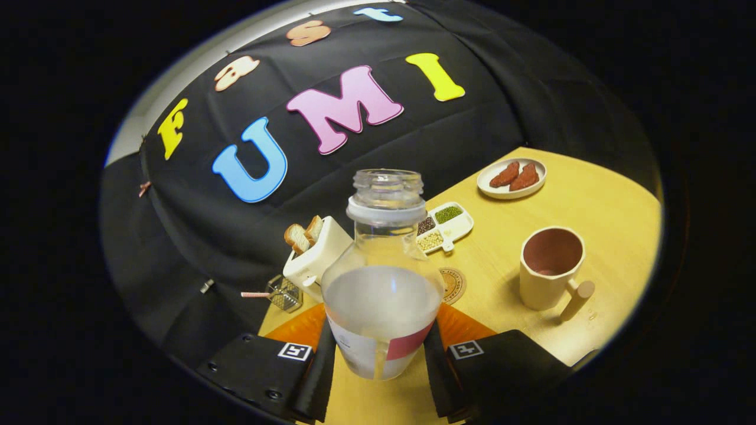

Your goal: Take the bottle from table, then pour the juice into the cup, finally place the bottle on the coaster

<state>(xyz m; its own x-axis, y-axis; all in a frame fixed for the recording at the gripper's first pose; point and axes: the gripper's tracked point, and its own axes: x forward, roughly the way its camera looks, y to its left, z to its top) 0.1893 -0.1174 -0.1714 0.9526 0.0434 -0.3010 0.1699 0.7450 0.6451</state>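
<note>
The gripper (381, 360) pinched the uncapped bottle (383, 283) low — a tilt begun short of the cup (549, 268) would likely spill juice onto the table (590, 200).

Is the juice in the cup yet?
Not yet. The gripper is shut on the bottle, lifted and tilted, uncapped, pale juice still inside. Pouring into the cup comes next; whether anything is in it is unclear. Then the bottle goes on the coaster.
</note>
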